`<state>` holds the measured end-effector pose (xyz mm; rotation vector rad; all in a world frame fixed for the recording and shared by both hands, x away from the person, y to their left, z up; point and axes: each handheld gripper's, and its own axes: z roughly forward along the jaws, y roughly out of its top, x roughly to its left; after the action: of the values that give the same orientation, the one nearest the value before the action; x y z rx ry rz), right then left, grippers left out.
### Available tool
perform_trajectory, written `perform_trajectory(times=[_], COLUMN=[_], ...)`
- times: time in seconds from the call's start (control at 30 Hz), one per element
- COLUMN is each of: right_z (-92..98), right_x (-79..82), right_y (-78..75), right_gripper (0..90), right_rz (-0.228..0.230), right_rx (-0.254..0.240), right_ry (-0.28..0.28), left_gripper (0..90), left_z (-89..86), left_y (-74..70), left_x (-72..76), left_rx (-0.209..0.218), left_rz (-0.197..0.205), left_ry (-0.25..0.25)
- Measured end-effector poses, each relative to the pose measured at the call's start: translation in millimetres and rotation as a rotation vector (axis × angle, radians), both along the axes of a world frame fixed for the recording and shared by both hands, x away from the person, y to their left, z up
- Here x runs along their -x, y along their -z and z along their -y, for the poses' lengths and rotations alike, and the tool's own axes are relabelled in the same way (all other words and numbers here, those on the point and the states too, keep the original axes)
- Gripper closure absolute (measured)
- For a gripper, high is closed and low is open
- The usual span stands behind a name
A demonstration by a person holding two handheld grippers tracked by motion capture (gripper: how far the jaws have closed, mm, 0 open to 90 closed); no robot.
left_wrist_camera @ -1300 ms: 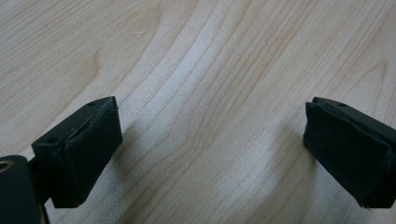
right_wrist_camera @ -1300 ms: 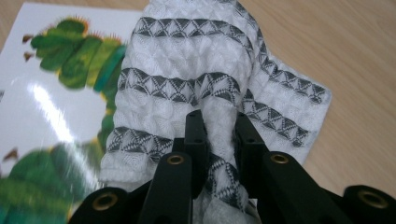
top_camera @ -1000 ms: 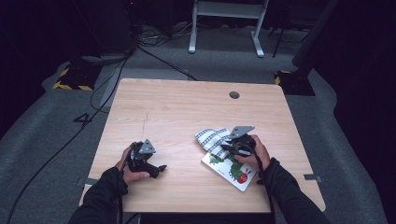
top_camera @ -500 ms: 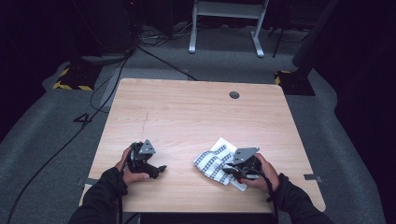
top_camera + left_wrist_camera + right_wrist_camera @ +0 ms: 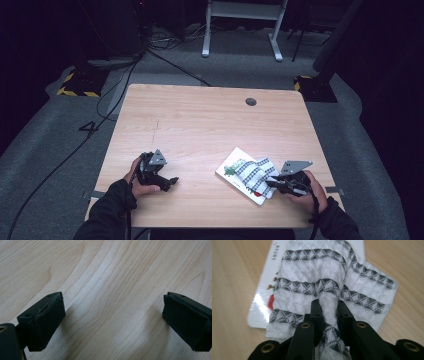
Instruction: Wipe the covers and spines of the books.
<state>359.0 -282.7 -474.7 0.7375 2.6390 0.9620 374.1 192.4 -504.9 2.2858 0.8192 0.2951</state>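
A white cloth with grey patterned stripes lies bunched over a white picture card at the table's near right. My right gripper comes in from the right and is shut on a fold of that cloth. In the right gripper view the jaws pinch the cloth, and the card shows beneath it at the left. My left gripper rests at the near left of the table, held by a hand. In the left gripper view it stands open over bare wood.
The wooden table has a round cable hole near its far right. The near edge lies just below both hands. Cables and a white desk frame stand on the dark floor beyond.
My right gripper has moved to the right and towards the near edge, dragging the cloth across the card. The card's left part now shows beside the cloth. The left gripper has stayed put.
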Motion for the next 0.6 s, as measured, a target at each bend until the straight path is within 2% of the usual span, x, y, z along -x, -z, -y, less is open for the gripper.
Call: perform_trajectory(times=[0.07, 0.27, 0.43, 0.6], right_z=[0.1, -11.9, -38.4, -71.1], right_x=[-4.8, -40.1, -68.9, -83.0], right_y=[0.0, 0.2, -1.6, -1.9], right_gripper=[79.5, 79.6, 79.6, 79.7], right_rz=[0.006, 0.025, 0.039, 0.068], right_rx=[0.002, -0.002, 0.016, 0.022], right_ry=[0.012, 0.051, 0.037, 0.015], left_gripper=[4.8, 4.8, 4.8, 4.8], left_z=[0.5, 0.7, 0.7, 0.7], left_y=[0.1, 0.1, 0.1, 0.2], left_x=[-0.1, -0.4, -0.4, -0.3], left_rx=[0.002, 0.002, 0.002, 0.002], left_rz=[-0.001, 0.001, 0.001, 0.001], left_ry=[-0.002, 0.001, 0.001, 0.001])
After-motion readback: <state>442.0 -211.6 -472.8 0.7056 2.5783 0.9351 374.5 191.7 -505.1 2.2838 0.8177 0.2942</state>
